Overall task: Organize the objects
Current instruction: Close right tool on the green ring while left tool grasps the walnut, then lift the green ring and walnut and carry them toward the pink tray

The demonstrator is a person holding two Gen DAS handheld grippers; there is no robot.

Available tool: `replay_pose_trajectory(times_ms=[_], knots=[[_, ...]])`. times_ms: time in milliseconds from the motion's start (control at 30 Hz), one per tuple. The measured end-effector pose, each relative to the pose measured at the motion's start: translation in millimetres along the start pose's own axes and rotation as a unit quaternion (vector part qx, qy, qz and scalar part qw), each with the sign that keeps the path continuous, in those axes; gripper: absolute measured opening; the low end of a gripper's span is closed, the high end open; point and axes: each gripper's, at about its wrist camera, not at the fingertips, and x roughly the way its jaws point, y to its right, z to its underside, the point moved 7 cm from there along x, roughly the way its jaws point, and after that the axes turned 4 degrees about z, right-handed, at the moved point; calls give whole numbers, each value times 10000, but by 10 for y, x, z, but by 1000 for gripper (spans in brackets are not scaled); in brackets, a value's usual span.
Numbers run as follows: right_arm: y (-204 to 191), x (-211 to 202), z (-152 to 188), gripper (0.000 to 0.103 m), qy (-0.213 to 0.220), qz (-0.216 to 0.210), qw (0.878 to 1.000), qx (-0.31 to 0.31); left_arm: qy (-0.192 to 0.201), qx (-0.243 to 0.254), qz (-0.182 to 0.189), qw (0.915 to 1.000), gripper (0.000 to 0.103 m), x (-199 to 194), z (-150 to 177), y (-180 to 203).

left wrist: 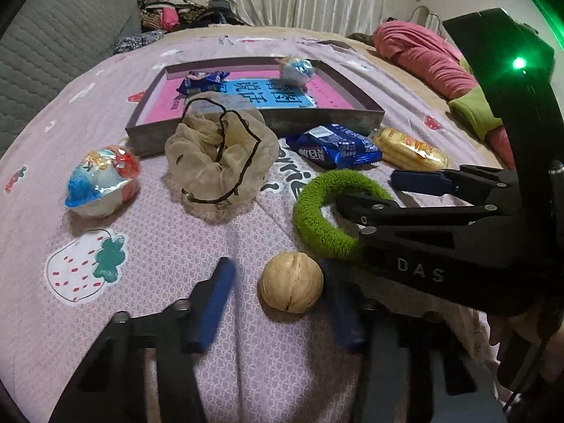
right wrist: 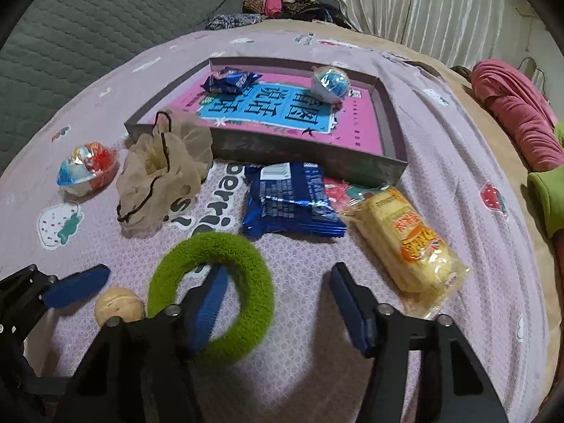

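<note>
A tan walnut (left wrist: 291, 282) lies on the pink bedsheet between the open fingers of my left gripper (left wrist: 282, 296); it also shows in the right wrist view (right wrist: 119, 306). A green fuzzy ring (right wrist: 210, 294) lies beside it. My right gripper (right wrist: 278, 296) is open, with its left finger (right wrist: 211, 299) inside the ring's hole and its right finger outside the ring. The ring also shows in the left wrist view (left wrist: 328, 211). A shallow grey box (right wrist: 310, 157) with a pink-blue base holds a blue snack packet (right wrist: 231, 79) and a wrapped ball (right wrist: 330, 83).
On the sheet lie a beige mesh scrunchie (right wrist: 158, 176), a wrapped red-blue ball (right wrist: 86, 169), a blue biscuit packet (right wrist: 290, 201) and a yellow wafer pack (right wrist: 409, 239). A grey quilted cushion (right wrist: 88, 28) is at the left, pink bedding (right wrist: 514, 112) at the right.
</note>
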Motion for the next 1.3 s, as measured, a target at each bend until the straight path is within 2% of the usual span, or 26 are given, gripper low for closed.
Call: replay_pose_trajectory(times_ms=[100, 167, 233, 333, 700, 1300], knots=[[-33, 8, -4, 46, 9, -75, 10000, -40, 1, 5, 51, 10000, 49, 10, 1, 3], [-58, 9, -6, 39, 16, -125, 9999, -70, 7, -14, 114, 9999, 43, 13, -2, 2], [-86, 6, -1, 27, 20, -212, 9997, -85, 44, -50, 171, 9998, 34, 6, -4, -4], [-117, -11, 13, 20, 54, -292, 9995, -99, 43, -76, 205, 9998, 34, 15, -3, -12], [-44, -103, 54, 15, 175, -538, 9984, 38, 41, 6, 162, 9999, 34, -3, 4, 11], [67, -433, 29, 15, 499, -461, 9975, 190, 345, -98, -21, 9994, 34, -289, -100, -109]])
